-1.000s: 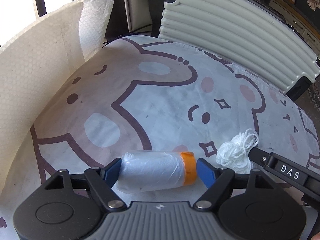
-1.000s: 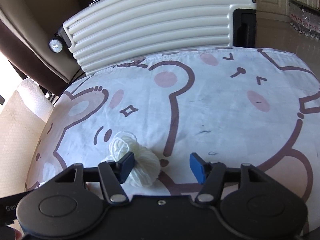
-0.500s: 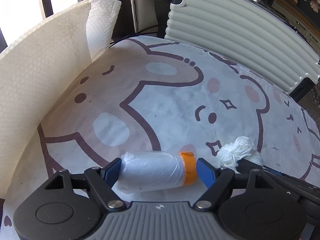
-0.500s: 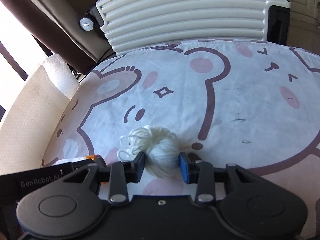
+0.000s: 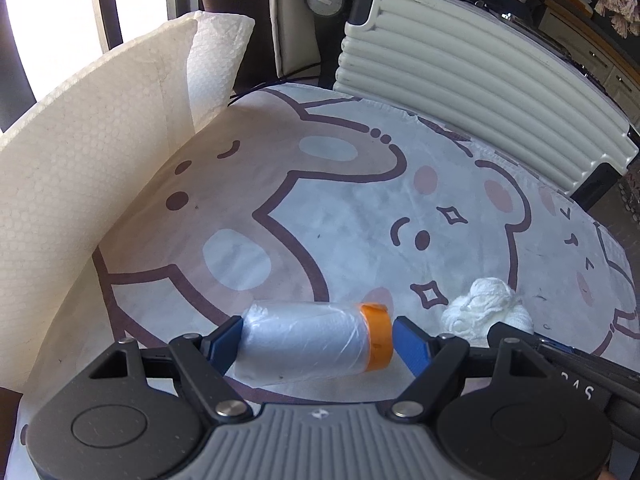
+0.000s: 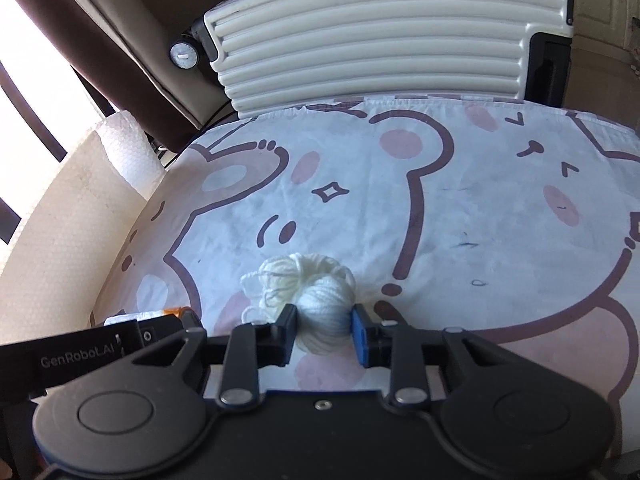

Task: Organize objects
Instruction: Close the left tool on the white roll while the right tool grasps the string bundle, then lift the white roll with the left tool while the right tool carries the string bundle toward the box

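Note:
A roll of clear plastic film with an orange end (image 5: 304, 340) lies crosswise between the blue pads of my left gripper (image 5: 318, 336), which is shut on its two ends just above the bear-print cloth (image 5: 340, 200). Right beside it sits a ball of white yarn (image 5: 484, 310). In the right wrist view, the yarn ball (image 6: 316, 292) is squeezed between the pads of my right gripper (image 6: 323, 322). The jaws are still closing on it. Loose loops of yarn stick out at the ball's far left.
A cream ribbed suitcase (image 5: 460, 80) stands along the cloth's far edge. A tall sheet of white bubble wrap (image 5: 80, 180) walls off the left side. The two grippers sit close side by side near the front edge.
The right jaws have closed from wide apart onto the yarn ball, and that gripper has shifted and rolled a little. The left gripper keeps its hold on the roll.

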### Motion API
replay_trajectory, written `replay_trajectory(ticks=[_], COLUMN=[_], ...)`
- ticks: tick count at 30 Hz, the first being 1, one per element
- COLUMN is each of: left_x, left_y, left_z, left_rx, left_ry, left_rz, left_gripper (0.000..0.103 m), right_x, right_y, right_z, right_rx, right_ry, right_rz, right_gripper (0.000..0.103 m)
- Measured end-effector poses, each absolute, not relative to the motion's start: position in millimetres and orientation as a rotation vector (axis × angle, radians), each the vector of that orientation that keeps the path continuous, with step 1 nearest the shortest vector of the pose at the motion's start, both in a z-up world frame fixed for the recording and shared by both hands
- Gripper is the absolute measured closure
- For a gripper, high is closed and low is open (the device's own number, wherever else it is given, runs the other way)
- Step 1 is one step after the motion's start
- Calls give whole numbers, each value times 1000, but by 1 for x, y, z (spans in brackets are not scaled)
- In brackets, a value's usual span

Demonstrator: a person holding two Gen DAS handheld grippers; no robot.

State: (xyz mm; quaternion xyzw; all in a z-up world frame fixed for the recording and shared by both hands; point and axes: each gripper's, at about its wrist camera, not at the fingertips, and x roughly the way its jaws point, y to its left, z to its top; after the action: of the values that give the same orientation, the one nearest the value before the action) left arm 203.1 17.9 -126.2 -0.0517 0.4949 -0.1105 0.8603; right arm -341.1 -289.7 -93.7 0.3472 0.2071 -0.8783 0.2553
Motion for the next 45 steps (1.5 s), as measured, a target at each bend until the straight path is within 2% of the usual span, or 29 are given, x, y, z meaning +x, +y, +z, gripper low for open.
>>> replay_trajectory(ticks=[25, 45], left_x=[144, 69], left_y=[22, 36], left_z=[-62, -13], left_rx=[-90, -66], left_ry=[958, 914], left_rz=[-301, -366], left_gripper=[23, 23], right_x=[-274, -186], right_y=[-242, -195], right_z=[-22, 28], right_rx=[810, 738], right_ry=[536, 567], right_rz=[-2476, -2557], right_gripper=[73, 73])
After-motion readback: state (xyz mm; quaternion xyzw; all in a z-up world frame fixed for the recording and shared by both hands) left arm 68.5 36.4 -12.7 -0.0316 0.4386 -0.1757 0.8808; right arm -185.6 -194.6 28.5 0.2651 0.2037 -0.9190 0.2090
